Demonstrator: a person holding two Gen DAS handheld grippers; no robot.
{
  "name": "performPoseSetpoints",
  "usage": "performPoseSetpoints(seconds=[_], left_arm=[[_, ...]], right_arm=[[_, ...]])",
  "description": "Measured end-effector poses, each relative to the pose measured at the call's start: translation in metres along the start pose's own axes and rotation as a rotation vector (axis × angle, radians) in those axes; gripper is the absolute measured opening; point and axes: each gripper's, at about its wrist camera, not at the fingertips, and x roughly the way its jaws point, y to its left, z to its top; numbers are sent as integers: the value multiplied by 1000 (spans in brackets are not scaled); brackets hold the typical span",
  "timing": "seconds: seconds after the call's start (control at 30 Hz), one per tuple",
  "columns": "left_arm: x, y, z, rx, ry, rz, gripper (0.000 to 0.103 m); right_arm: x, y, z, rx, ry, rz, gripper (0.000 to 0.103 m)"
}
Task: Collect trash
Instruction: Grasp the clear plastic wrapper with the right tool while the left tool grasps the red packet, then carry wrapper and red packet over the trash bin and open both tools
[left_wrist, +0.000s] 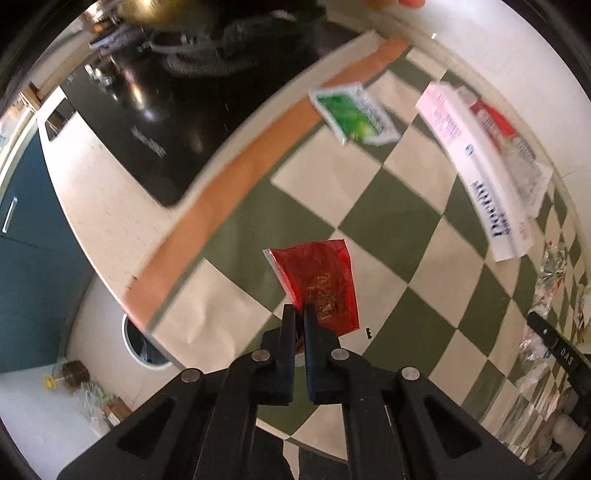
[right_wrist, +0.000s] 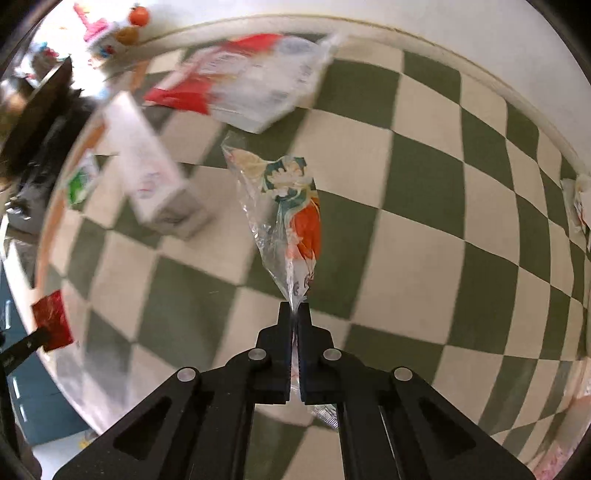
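My left gripper (left_wrist: 299, 312) is shut on a red foil wrapper (left_wrist: 321, 280) and holds it above the green and cream checkered tablecloth (left_wrist: 391, 218). My right gripper (right_wrist: 294, 308) is shut on a clear plastic wrapper (right_wrist: 284, 221) with orange and teal print, held above the same cloth (right_wrist: 424, 177). The red wrapper also shows at the far left of the right wrist view (right_wrist: 51, 319). On the cloth lie a green sachet (left_wrist: 354, 112), a white and pink carton (left_wrist: 476, 166) and a red and clear bag (left_wrist: 517, 147).
A black hob (left_wrist: 155, 110) sits in the cream counter left of the cloth. A white bin (left_wrist: 144, 350) with a dark liner stands on the floor below the table edge. Crumpled foil and plastic (left_wrist: 550, 273) lie at the right. Small toys (right_wrist: 110, 33) stand by the wall.
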Motion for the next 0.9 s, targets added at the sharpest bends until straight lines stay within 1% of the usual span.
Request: performPoseSetpoints(seconds=[0.1,0.13,0.27,0.3,0.4,0.47,0.5,0.57,0.6,0.63,0.7,0.73,0.77,0.8,0.83,0.87,0.9], left_arm=[[-24,8,1,-4,-52,-5,1],[-33,12,0,-11,-68,-7,1],[-64,48,-12,-66,-124,-3,1],[-66,56,-15,-85,-130,-4,1],[-79,99,-27,-161,-155,17,1],[-86,137,-36,-230,-163,34,1],[-90,152,-43,-254,-165,41,1],[-91,192,-58,-319,-165,67,1],[-89,206,-64,-348,-162,76,1],[-86,232,-76,-391,-155,85,1],[-78,267,-95,-455,-139,99,1],[-69,292,-109,-502,-123,107,1],[-61,310,-120,-533,-108,110,1],[-49,329,-132,-567,-88,113,1],[-30,353,-148,-606,-58,113,1],[-14,371,-160,-634,-33,111,1],[11,389,-173,-662,0,106,1]], right_arm=[[-23,21,-10,-19,-3,107,2],[-27,30,-8,-30,-5,134,2],[-46,97,-12,-108,2,260,2],[-48,113,-13,-127,9,284,2],[-51,175,-21,-206,41,364,2],[-43,223,-26,-259,66,405,2],[-38,252,-35,-302,87,429,2],[-31,289,-51,-357,119,456,2],[-25,315,-63,-395,142,471,2],[-17,340,-76,-431,165,480,2],[0,379,-95,-476,206,493,2],[9,397,-106,-503,219,492,2],[26,421,-123,-537,235,485,2],[43,438,-135,-554,257,482,2],[61,454,-144,-569,280,476,2],[83,469,-160,-585,304,466,2],[110,486,-176,-596,338,460,2]])
